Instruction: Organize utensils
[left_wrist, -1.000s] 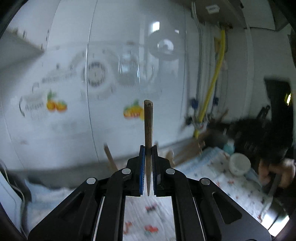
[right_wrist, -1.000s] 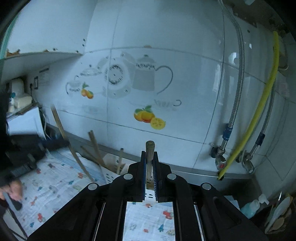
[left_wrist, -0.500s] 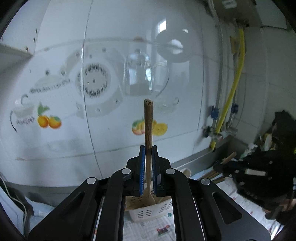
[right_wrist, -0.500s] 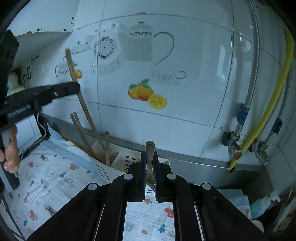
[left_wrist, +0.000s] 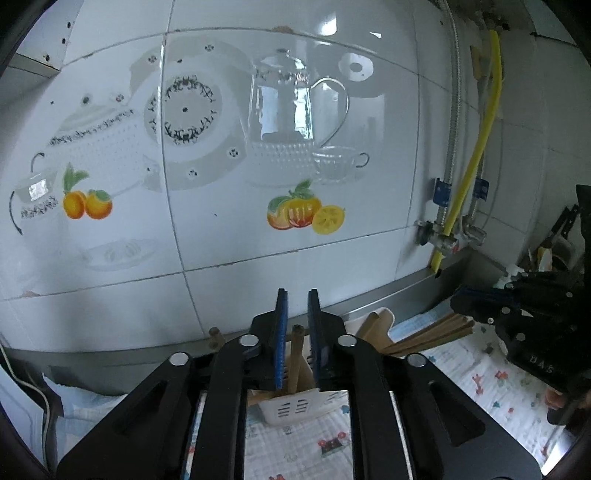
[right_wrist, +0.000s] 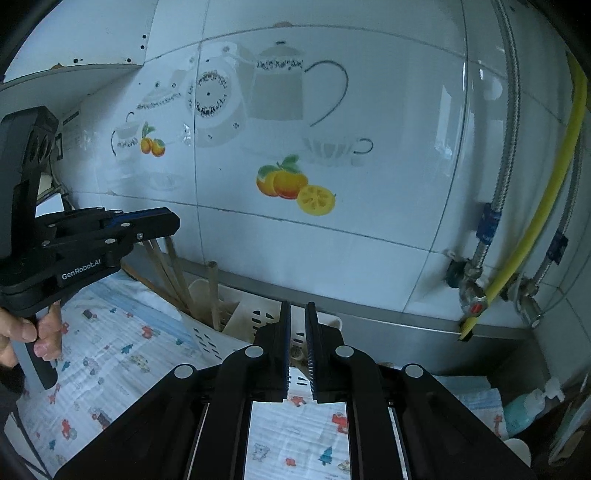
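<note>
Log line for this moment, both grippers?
left gripper: jaws opening, wooden handle between | right gripper: jaws opening, second handle between | white basket: below both

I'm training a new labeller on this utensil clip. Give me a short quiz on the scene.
1. True or false: the hose on the wall is yellow.
2. What stands between the jaws of the left gripper? A) metal fork B) wooden stick C) sponge
3. Fill in: the slotted basket below is ____ in colour.

Key: 1 true. 2 B; those jaws are opening, with the stick loose between them. 3 white.
</note>
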